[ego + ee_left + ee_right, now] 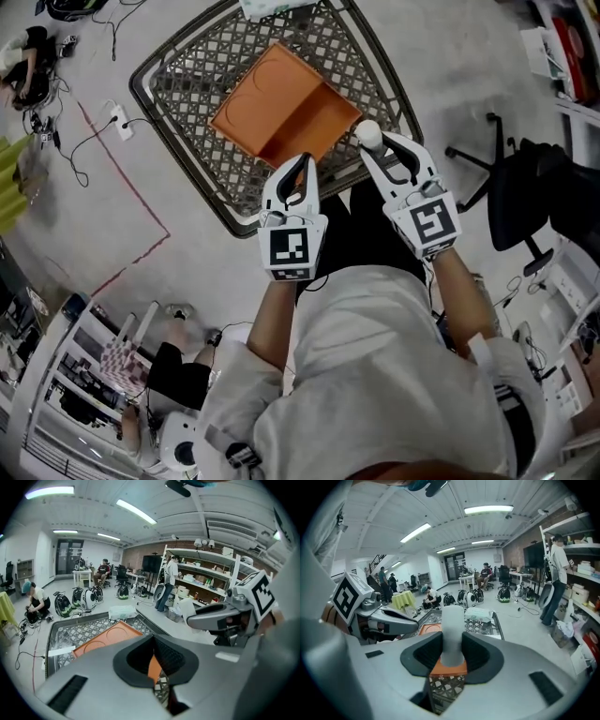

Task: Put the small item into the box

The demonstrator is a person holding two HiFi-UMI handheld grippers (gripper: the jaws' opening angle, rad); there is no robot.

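Observation:
An open orange box [281,108] lies on a metal lattice table [187,84]; it also shows in the left gripper view [108,637]. My right gripper [368,142] is shut on a small white cylinder [367,132], held upright just off the box's near right corner. In the right gripper view the cylinder [452,630] stands between the dark pads [480,656], with the orange box [447,668] just below it. My left gripper [302,164] hovers at the box's near edge, its fingertips together and nothing held. In its own view a sliver of orange shows past its jaws [153,660].
A white packet [272,7] lies at the table's far edge. A black office chair [525,197] stands to the right. A power strip with cables [120,122] and a red tape line mark the floor at left. Shelves [206,581] and people are in the background.

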